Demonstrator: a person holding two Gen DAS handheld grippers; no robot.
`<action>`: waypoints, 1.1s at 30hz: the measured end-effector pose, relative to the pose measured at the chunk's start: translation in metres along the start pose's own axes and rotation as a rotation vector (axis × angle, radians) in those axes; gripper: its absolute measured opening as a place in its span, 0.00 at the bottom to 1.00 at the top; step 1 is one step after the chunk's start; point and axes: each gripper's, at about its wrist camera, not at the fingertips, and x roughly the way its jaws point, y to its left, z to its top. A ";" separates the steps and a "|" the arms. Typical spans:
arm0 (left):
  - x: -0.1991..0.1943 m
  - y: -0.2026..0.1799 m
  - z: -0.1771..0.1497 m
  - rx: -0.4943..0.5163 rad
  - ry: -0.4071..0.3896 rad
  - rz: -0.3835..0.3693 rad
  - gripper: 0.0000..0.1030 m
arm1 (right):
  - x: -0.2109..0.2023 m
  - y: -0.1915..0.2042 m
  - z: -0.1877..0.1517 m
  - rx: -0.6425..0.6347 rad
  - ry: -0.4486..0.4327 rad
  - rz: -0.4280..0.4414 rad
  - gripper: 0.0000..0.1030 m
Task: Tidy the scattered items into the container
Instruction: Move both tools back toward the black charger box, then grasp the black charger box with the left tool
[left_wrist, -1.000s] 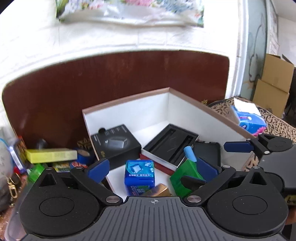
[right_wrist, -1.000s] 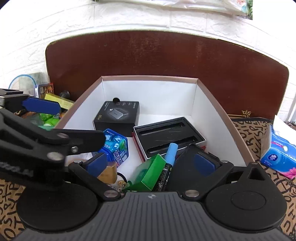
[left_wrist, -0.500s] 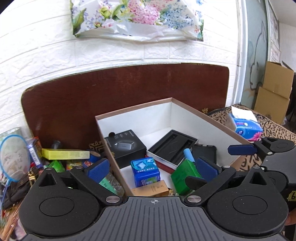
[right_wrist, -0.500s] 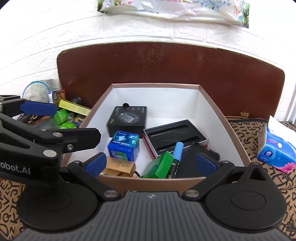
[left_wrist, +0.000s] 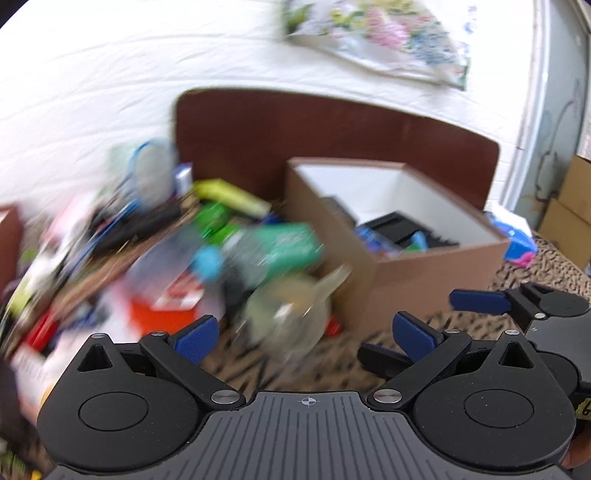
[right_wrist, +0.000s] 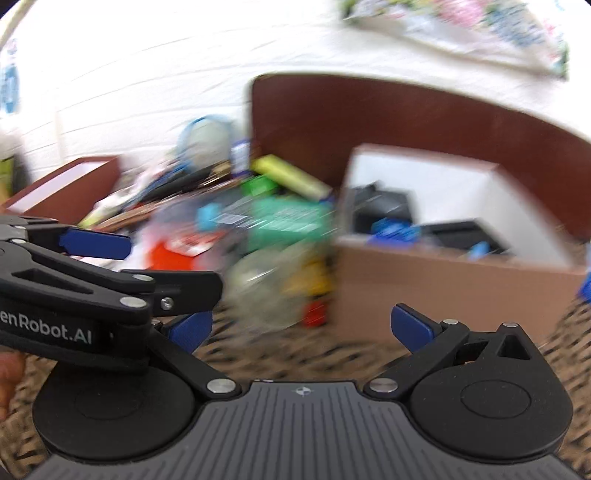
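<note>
A white brick wall and a dark brown board back a counter (left_wrist: 517, 284) spread with a patterned cloth, all of it smeared by motion blur

The left claw (left_wrist: 310, 334) stands with its 2 blue pads spread wide and nothing between them; the right claw (right_wrist: 301, 328) is likewise spread and empty. In the right wrist view the left claw sits just to the left of the right one and slightly ahead of it, so the 2 tools are side by side, low over the cloth, both aimed left of the container (left_wrist: 399, 243). A bit of a hand (right_wrist: 9, 373) shows at the left edge of that view.

Judged from this, the step in hand is the reach for another loose item, with no load being carried. Just left of the container lies the heap of scattered items (left_wrist: 192, 251): a clear roundish plastic thing (left_wrist: 291, 314) closest to the claws and near the container's front corner, a green packet (left_wrist: 280, 243) behind it, a yellow box (left_wrist: 229, 194) further back by the board, and an orange-red piece (left_wrist: 159, 314) further left. Finer detail is too blurred to tell.

The container, brown outside and white inside, already holds black boxes and some blue pieces. The next move calls for settling on 1 item, probably the clear one since it is nearest, and lining up 1 claw so the pads straddle it before closing
</note>
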 end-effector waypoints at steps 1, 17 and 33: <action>-0.006 0.009 -0.009 -0.017 0.012 0.010 1.00 | 0.002 0.011 -0.006 0.004 0.013 0.029 1.00; -0.089 0.137 -0.088 -0.145 0.034 0.237 1.00 | 0.031 0.185 -0.042 -0.125 0.113 0.316 1.00; -0.102 0.243 -0.086 -0.243 -0.009 0.285 1.00 | 0.068 0.260 -0.010 -0.351 0.034 0.351 0.98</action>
